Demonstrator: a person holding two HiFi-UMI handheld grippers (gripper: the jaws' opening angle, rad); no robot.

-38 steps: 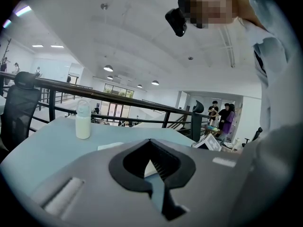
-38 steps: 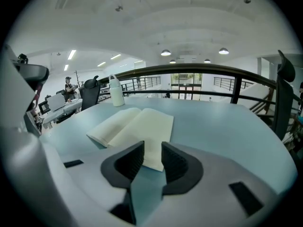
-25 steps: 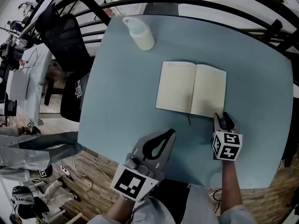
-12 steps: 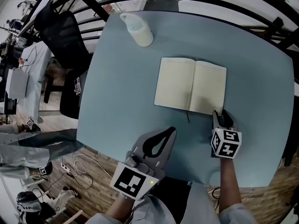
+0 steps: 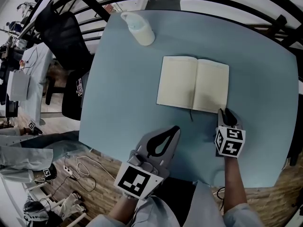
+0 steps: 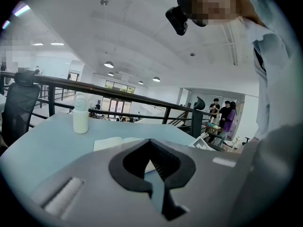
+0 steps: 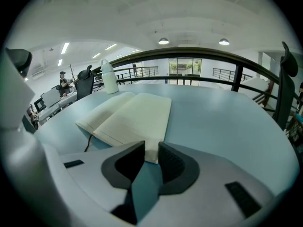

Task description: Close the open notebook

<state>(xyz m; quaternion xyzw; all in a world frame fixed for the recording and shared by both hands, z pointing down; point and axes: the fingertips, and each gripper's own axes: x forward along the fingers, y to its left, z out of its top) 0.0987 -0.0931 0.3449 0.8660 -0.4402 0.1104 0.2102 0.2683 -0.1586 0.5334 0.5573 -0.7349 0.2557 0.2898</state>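
An open notebook (image 5: 194,84) with cream pages lies flat in the middle of the pale blue table (image 5: 123,89). My right gripper (image 5: 226,114) rests at its near right corner. In the right gripper view the page corner (image 7: 150,148) sits in the gap between the jaws of the right gripper (image 7: 148,150), which have just been closing; a gap still shows beside the paper. My left gripper (image 5: 173,130) hovers near the table's front edge, short of the notebook (image 6: 118,143), with its jaws shut and empty. In its own view the left gripper (image 6: 151,143) has its tips together.
A white bottle (image 5: 139,30) stands at the far left of the table, and shows again as the bottle (image 7: 110,77) beyond the pages. A thin ribbon bookmark (image 5: 191,117) trails from the notebook's near edge. A black chair (image 5: 66,37) and railings stand off the table's left.
The right gripper's jaws have drawn closer together at the notebook's near right corner. The left gripper and the notebook have stayed where they were.
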